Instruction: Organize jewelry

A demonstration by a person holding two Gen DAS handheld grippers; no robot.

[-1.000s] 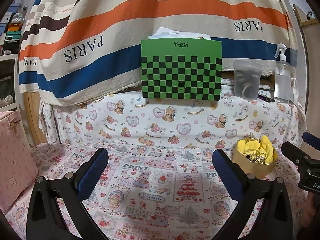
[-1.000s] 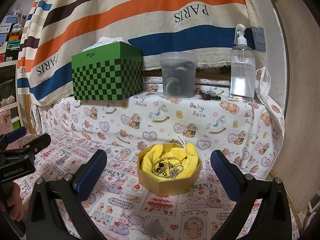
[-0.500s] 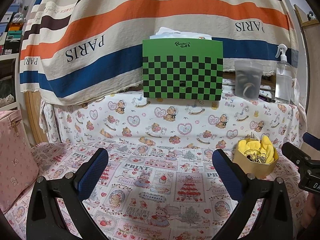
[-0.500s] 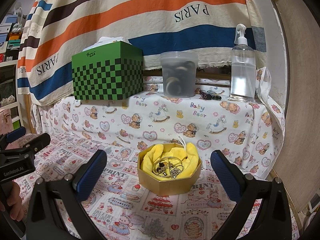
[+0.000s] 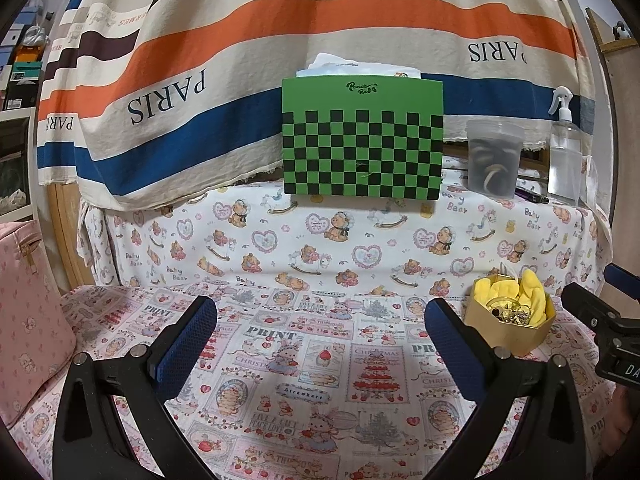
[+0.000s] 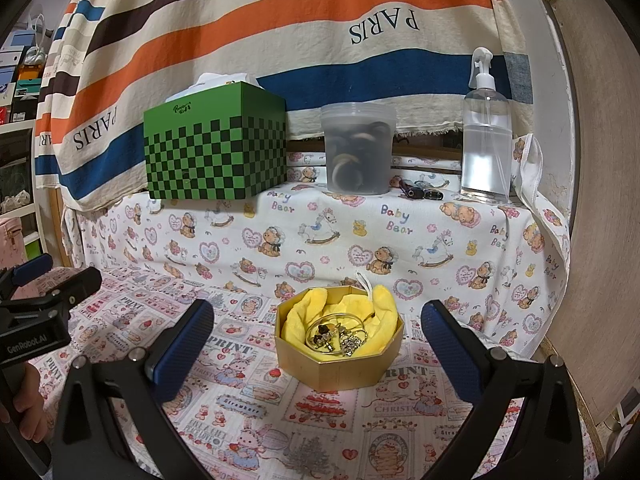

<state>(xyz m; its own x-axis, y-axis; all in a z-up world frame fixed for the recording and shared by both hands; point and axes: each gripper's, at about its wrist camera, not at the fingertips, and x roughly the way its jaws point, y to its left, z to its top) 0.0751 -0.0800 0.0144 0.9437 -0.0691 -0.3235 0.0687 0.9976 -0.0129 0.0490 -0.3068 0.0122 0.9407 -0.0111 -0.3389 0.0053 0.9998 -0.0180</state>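
A gold octagonal box (image 6: 340,364) lined with yellow cloth sits on the printed cloth, holding a tangle of jewelry (image 6: 338,334) with a thin bangle. It also shows in the left wrist view (image 5: 508,330) at the right. My right gripper (image 6: 318,332) is open and empty, its fingers either side of the box and a little short of it. My left gripper (image 5: 320,330) is open and empty over bare cloth, left of the box. Each gripper shows at the edge of the other's view.
A raised shelf behind holds a green checkered tissue box (image 6: 216,148), a clear tub (image 6: 358,148), a spray bottle (image 6: 486,136) and small dark items (image 6: 418,192). A pink bag (image 5: 28,308) stands at the left. A wooden panel (image 6: 592,200) closes the right side.
The left wrist view has shifted slightly, so the scene sits a little further off. The right gripper has stayed still. Both grippers stay open.
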